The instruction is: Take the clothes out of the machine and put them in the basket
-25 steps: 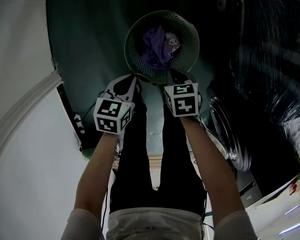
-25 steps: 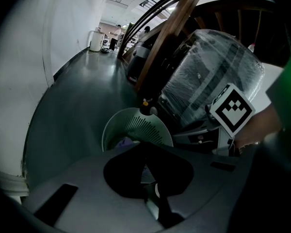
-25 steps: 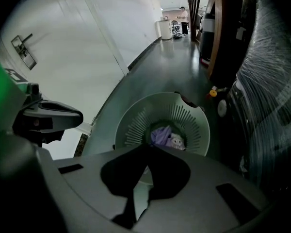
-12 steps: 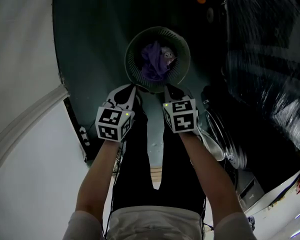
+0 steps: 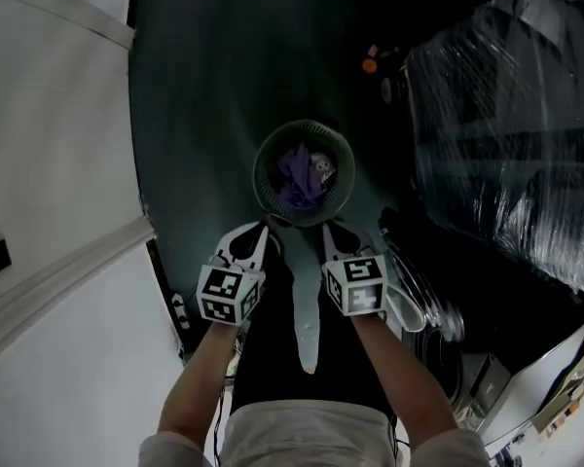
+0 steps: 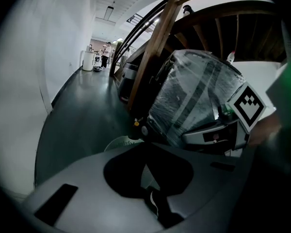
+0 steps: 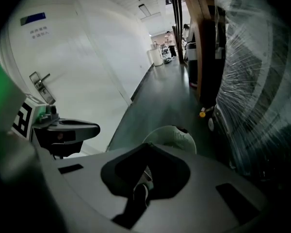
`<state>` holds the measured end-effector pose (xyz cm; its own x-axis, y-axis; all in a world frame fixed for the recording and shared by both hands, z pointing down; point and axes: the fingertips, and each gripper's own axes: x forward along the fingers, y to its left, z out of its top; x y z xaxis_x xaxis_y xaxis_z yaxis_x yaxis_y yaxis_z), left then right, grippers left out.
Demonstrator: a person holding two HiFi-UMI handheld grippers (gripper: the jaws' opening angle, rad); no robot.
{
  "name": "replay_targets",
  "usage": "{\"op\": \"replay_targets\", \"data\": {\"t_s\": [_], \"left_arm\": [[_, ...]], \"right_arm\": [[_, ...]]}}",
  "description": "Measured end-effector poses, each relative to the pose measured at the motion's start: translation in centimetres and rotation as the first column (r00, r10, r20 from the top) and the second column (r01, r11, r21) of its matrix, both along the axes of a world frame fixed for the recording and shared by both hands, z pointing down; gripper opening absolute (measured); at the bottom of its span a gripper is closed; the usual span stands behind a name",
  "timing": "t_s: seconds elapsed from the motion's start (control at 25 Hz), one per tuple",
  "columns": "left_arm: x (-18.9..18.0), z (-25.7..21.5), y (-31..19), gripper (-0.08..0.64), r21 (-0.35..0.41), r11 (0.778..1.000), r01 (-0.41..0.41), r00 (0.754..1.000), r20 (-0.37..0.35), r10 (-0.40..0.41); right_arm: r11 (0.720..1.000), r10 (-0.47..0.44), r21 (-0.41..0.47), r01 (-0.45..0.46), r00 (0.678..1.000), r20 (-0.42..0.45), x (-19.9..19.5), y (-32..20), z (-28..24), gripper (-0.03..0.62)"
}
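The basket (image 5: pixel 269 154) stands upright on the dark green floor (image 5: pixel 204 115) with its round mouth turned straight up toward the head camera. It sits in the open middle of the floor, between the white wall (image 5: pixel 58 163) along the floor's left edge and a large plastic-wrapped object (image 5: pixel 506 134) along its right edge. It is just ahead of the person's feet.

The clothes (image 5: pixel 297 173) lie inside the basket as a purple bundle. Its long axis runs from the far rim toward the near rim, slightly left of the basket's middle. A paler, patterned piece (image 5: pixel 321 166) lies against the bundle's right side. Nothing hangs over the rim.

The left hand-held gripper (image 5: pixel 261 230) and the right hand-held gripper (image 5: pixel 327 232) are held side by side above the floor, close to each other but apart. Both tilt forward and down, with their tips pointing at the basket's near rim and clear of it. In the left gripper view the jaws are closed together and hold nothing; the basket's pale slatted wall shows just beyond their tips. In the right gripper view the jaws are likewise closed and empty, with the basket ahead of them on the floor.

The machine's round door (image 5: pixel 423 305) stands open by the floor's right edge, beside the person's right forearm. Its inside is too dark to make out.
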<state>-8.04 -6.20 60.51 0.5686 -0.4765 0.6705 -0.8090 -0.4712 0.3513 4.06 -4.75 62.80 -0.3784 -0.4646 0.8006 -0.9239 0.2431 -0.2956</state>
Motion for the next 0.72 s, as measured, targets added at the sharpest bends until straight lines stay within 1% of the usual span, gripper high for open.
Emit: {"op": "replay_targets", "data": {"t_s": [0.08, 0.2, 0.32, 0.4, 0.56, 0.72], "left_arm": [[0.0, -1.8, 0.3, 0.021, 0.014, 1.000, 0.014, 1.000, -0.007, -0.014], [0.2, -4.8, -0.7, 0.020, 0.065, 0.997, 0.031, 0.999, -0.019, -0.030], [0.2, -8.9, -1.1, 0.021, 0.106, 0.993, 0.046, 0.998, -0.039, -0.042], [0.1, -11.7, -1.6, 0.021, 0.147, 0.988, 0.047, 0.998, -0.049, -0.040], [-0.6, -17.1, -2.9, 0.021, 0.236, 0.971, 0.045, 0.998, -0.054, -0.033], [-1.7, -22.2, -3.8, 0.021, 0.300, 0.951, 0.078, 0.996, -0.074, -0.059]], "right_arm": [[0.999, 0.027, 0.027, -0.027, 1.000, 0.011, 0.3, 0.2, -2.1, 0.006], [0.994, 0.071, 0.086, -0.073, 0.997, 0.033, 0.8, -1.0, -5.4, 0.006], [0.985, 0.101, 0.136, -0.106, 0.994, 0.042, 1.3, -1.5, -9.5, 0.006], [0.977, 0.117, 0.176, -0.123, 0.992, 0.047, 1.6, -2.1, -12.6, 0.006], [0.950, 0.143, 0.265, -0.163, 0.985, 0.092, 2.1, -3.9, -18.6, 0.006], [0.913, 0.172, 0.350, -0.209, 0.976, 0.133, 2.8, -5.0, -24.4, 0.006]]}}
